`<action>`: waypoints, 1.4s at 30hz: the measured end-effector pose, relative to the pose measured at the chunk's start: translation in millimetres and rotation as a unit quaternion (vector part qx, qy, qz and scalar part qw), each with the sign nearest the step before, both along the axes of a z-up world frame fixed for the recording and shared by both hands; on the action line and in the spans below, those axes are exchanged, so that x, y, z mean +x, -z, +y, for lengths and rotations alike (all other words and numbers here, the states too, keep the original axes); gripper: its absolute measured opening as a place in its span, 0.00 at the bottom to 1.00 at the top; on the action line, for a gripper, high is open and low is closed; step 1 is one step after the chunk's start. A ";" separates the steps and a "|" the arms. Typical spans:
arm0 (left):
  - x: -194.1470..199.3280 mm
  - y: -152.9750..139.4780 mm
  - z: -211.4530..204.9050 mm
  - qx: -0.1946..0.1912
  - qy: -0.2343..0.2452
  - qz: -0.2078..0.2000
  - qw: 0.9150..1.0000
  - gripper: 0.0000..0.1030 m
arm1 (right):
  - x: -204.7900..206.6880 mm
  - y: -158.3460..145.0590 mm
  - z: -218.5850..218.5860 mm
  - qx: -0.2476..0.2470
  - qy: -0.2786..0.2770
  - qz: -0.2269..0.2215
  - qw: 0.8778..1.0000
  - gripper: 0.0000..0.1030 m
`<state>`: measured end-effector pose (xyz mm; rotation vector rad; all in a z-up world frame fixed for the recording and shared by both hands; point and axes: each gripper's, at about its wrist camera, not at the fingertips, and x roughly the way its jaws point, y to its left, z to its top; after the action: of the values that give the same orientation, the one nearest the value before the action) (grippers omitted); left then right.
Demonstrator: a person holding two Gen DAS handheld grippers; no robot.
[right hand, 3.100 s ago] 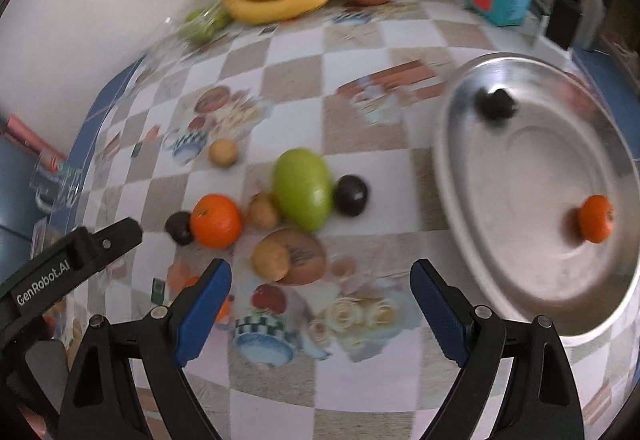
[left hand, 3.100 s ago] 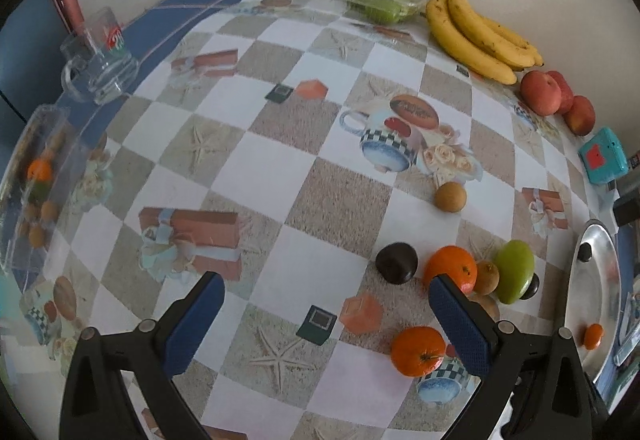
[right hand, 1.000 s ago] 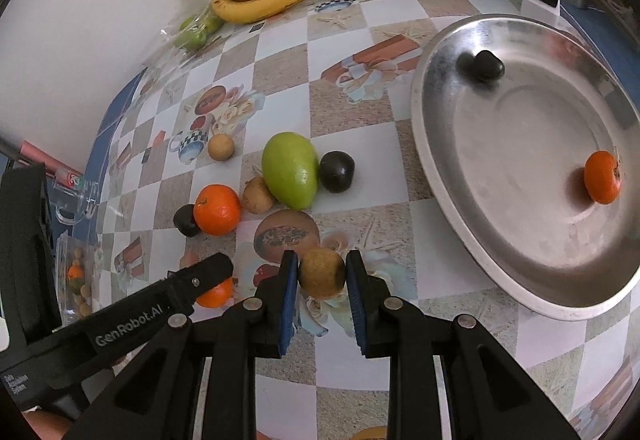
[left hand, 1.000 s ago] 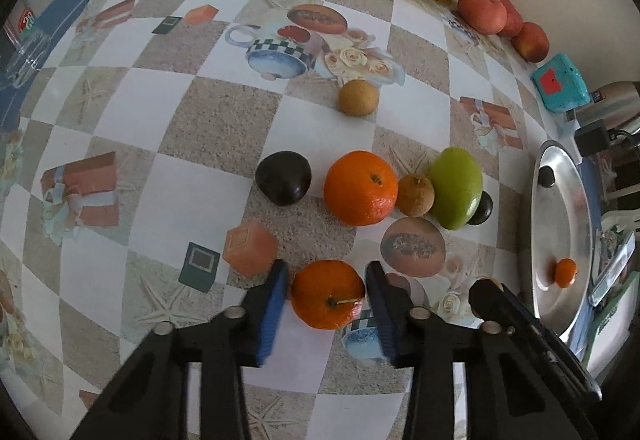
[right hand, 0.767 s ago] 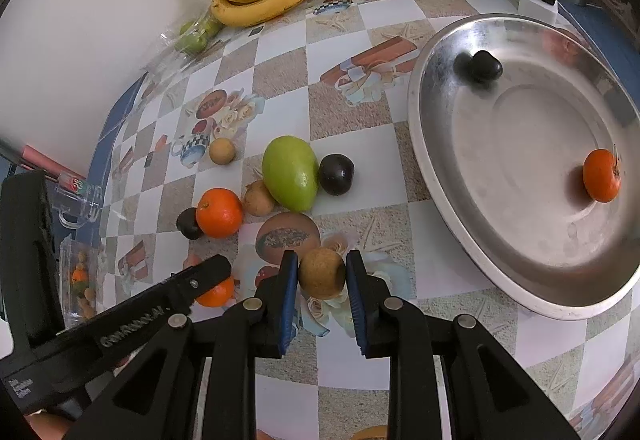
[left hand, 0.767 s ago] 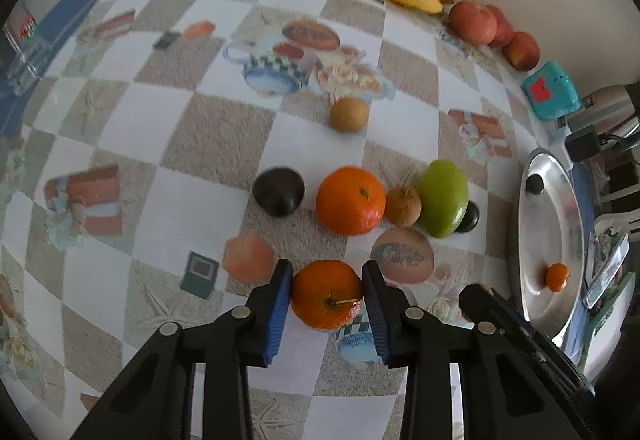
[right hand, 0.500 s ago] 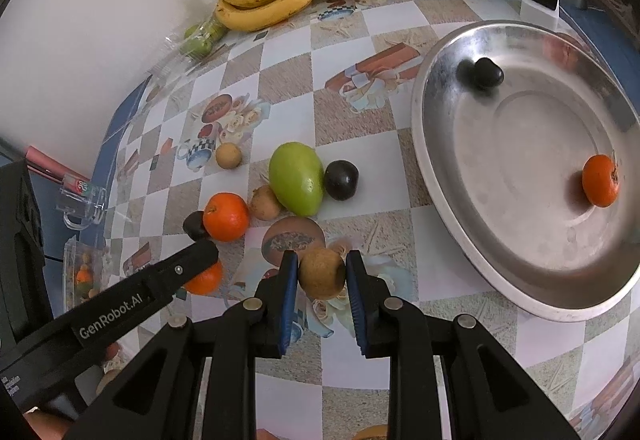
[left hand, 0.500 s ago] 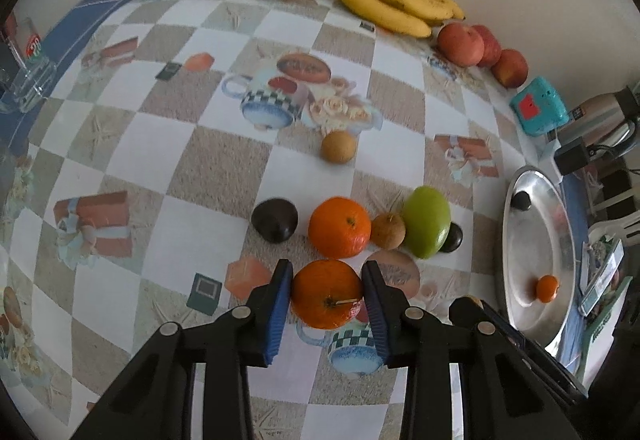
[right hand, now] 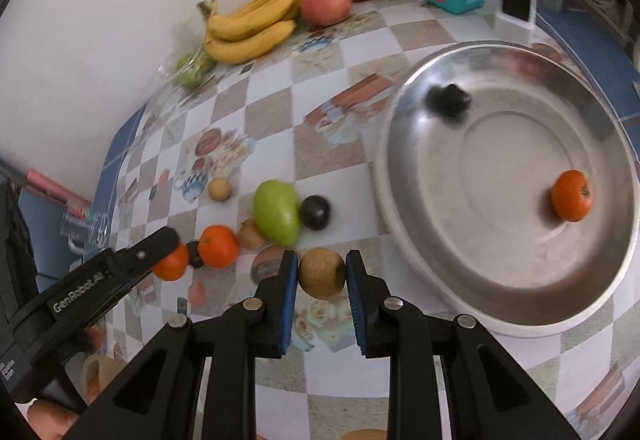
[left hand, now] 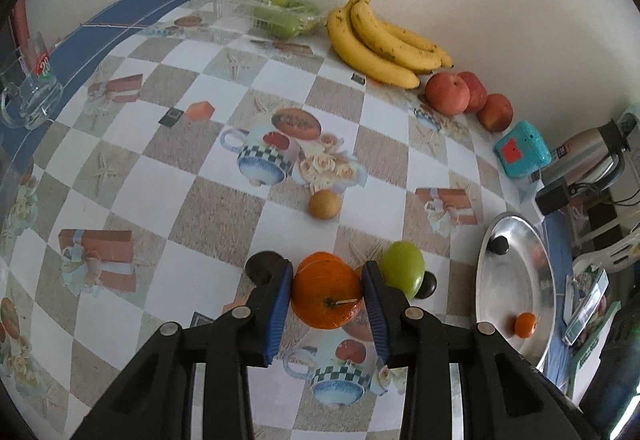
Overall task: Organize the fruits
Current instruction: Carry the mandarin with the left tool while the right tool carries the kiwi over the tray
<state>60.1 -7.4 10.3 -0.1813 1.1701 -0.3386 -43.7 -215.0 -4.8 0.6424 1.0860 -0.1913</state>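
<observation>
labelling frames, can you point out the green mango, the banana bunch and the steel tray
green mango [right hand: 277, 217], right wrist view, middle of its skin
banana bunch [left hand: 380, 44], left wrist view, middle of the bunch
steel tray [right hand: 500, 176], right wrist view, bare floor of the tray

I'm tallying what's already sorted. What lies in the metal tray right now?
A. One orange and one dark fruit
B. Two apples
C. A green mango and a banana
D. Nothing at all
A: the right wrist view shows the metal tray holding only a small orange near its right side and a dark fruit near its far rim.
</observation>
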 end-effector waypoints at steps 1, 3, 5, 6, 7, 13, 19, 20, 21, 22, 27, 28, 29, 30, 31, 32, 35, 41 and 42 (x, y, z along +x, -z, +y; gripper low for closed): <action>0.1 -0.6 -0.4 -0.001 -0.001 -0.002 1.000 0.37 | -1.9 0.0 -4.5 0.001 0.007 0.000 1.000 0.25; 0.1 -2.0 -1.9 -0.003 -0.002 -0.008 1.000 0.37 | -7.4 0.6 -17.5 0.003 0.027 0.001 1.000 0.25; -0.4 -2.7 -5.5 -0.002 0.001 -0.013 1.000 0.37 | -13.5 1.4 -31.0 0.004 0.050 0.004 0.999 0.25; -0.4 -2.8 -8.5 -0.002 0.004 -0.016 1.000 0.37 | -15.9 1.6 -36.6 0.004 0.060 0.005 0.998 0.25; -0.7 -2.9 -11.9 -0.001 0.008 -0.018 1.000 0.37 | -19.4 1.8 -43.8 0.004 0.074 0.005 0.997 0.25; -7.1 -6.9 -34.0 -0.006 0.037 -0.032 0.999 0.37 | -39.2 1.1 -78.8 -0.004 0.141 0.005 0.990 0.25; -19.4 -15.8 -63.3 -0.018 0.079 -0.053 0.995 0.37 | -55.1 -1.5 -102.6 -0.009 0.184 -0.010 0.983 0.25; -22.4 -16.8 -70.9 -0.018 0.089 -0.057 0.994 0.37 | -55.3 -1.9 -104.2 -0.007 0.185 -0.016 0.983 0.25; -24.7 -17.4 -76.9 -0.016 0.097 -0.060 0.993 0.37 | -55.5 -2.0 -106.0 -0.001 0.185 -0.023 0.982 0.25; -28.5 -18.4 -86.6 -0.013 0.112 -0.066 0.991 0.37 | -55.0 -2.2 -107.1 0.003 0.184 -0.031 0.982 0.25; -41.8 -22.0 -124.2 0.001 0.164 -0.091 0.982 0.37 | -44.2 -4.9 -107.9 -0.019 0.176 -0.042 0.983 0.25; -43.9 -22.0 -132.2 0.005 0.173 -0.096 0.980 0.37 | -44.1 -5.5 -108.3 -0.024 0.176 -0.043 0.983 0.25; -45.4 -21.8 -138.2 0.006 0.180 -0.100 0.979 0.37 | -40.8 -6.2 -108.8 -0.030 0.173 -0.048 0.983 0.25; -46.3 -21.6 -142.5 0.007 0.185 -0.103 0.977 0.37 | -39.6 -6.2 -108.9 -0.033 0.173 -0.050 0.983 0.25; -46.6 -20.1 -150.3 0.010 0.192 -0.106 0.976 0.37 | -37.8 -5.7 -109.9 -0.031 0.172 -0.052 0.983 0.25; -46.1 -18.6 -155.1 0.013 0.196 -0.107 0.975 0.37 | -36.3 -5.0 -110.8 -0.030 0.171 -0.052 0.983 0.25; -43.9 -14.5 -168.7 0.021 0.205 -0.108 0.973 0.37 | -32.2 -3.2 -113.5 -0.034 0.171 -0.048 0.983 0.25; -37.4 -2.0 -188.4 0.030 0.214 -0.103 0.971 0.37 | -28.0 2.3 -122.6 -0.033 0.181 -0.042 0.982 0.25; -35.8 1.3 -190.9 0.030 0.213 -0.099 0.971 0.37 | -27.7 3.0 -124.0 -0.031 0.183 -0.042 0.982 0.25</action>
<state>24.2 -198.4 9.0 0.1600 1.0132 -0.6828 -71.4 -339.0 -7.8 0.7842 0.8698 -0.5086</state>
